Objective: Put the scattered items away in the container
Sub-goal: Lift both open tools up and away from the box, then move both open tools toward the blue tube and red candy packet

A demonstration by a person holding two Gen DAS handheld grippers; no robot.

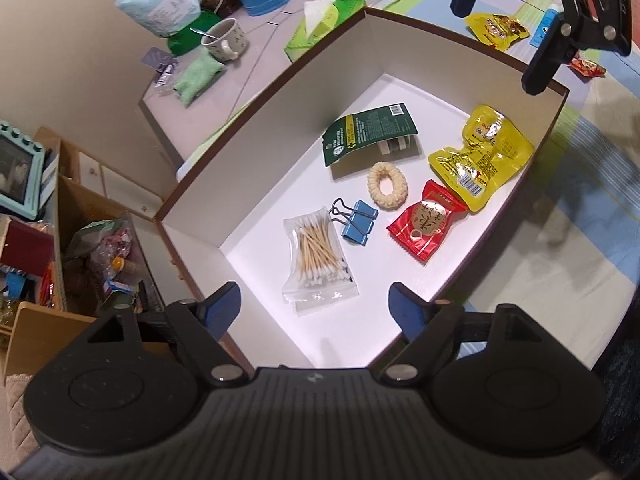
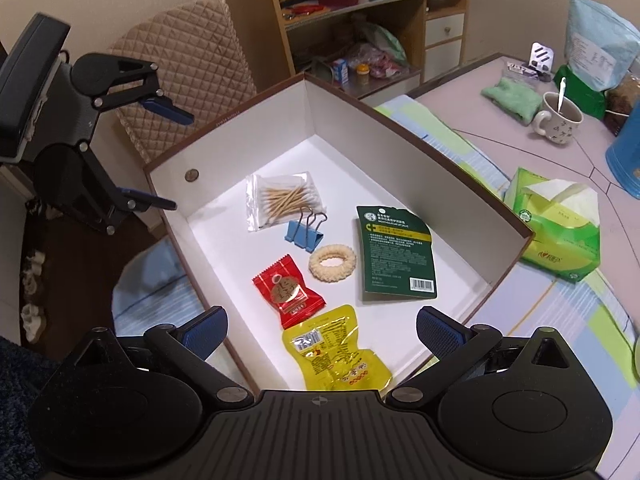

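The box (image 1: 280, 92) sits open on the table (image 1: 568, 216); both grippers hover over opposite ends, left gripper (image 1: 316, 312) and right gripper (image 2: 320, 330) each spread wide and empty; inside lie a green card (image 2: 394, 256), a yellow packet (image 2: 336, 354) just ahead of the right jaws, a bag of cotton swabs (image 1: 318, 260) just ahead of the left jaws, a red sweet (image 2: 288, 296), a hair tie (image 2: 332, 262) and a blue clip (image 2: 304, 232); another yellow packet (image 1: 496, 28) lies outside, well apart from both.

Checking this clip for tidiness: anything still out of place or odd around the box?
Yes. Two snack packets remain outside the box: a yellow one and a small red one, on the striped cloth past its far wall. Inside, the green card pack lies propped up, not flat.
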